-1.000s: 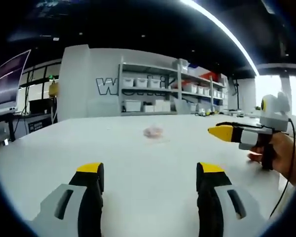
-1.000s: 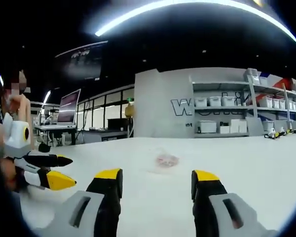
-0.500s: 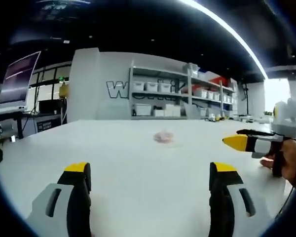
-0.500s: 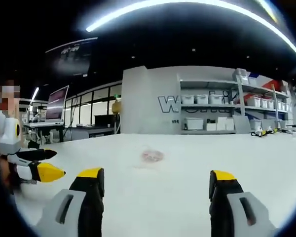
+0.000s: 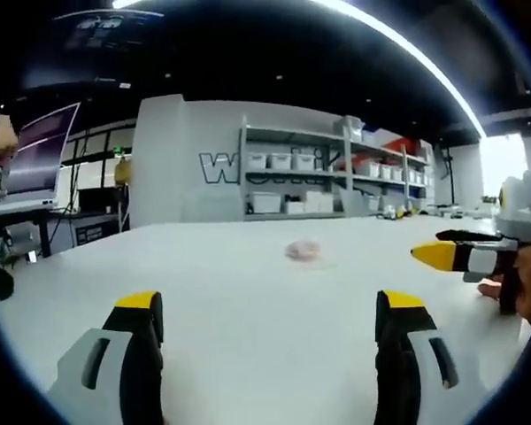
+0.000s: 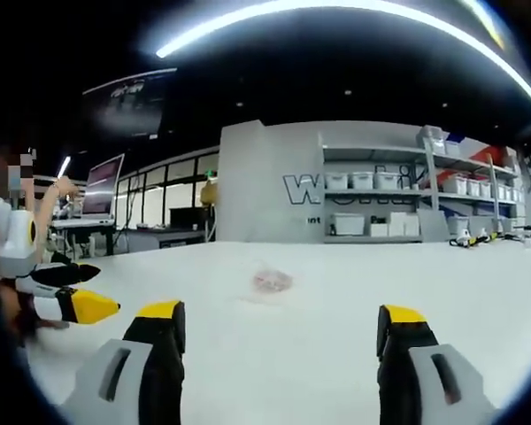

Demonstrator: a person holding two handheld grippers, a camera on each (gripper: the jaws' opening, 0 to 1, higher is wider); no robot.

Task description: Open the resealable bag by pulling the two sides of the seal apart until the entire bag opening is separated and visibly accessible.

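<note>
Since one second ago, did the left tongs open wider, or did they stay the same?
Yes. The left tongs stand wider apart than one second ago, each jaw nearer its side of the view. They are open above the white table, far from the bag.

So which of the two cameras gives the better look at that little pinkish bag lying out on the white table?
Neither by much. The right gripper view is slightly better: the bag sits almost centred between its hand-held gripper's open jaws, and its clear edges show faintly. The left gripper view shows the bag as a small pink blur on the table.
</note>
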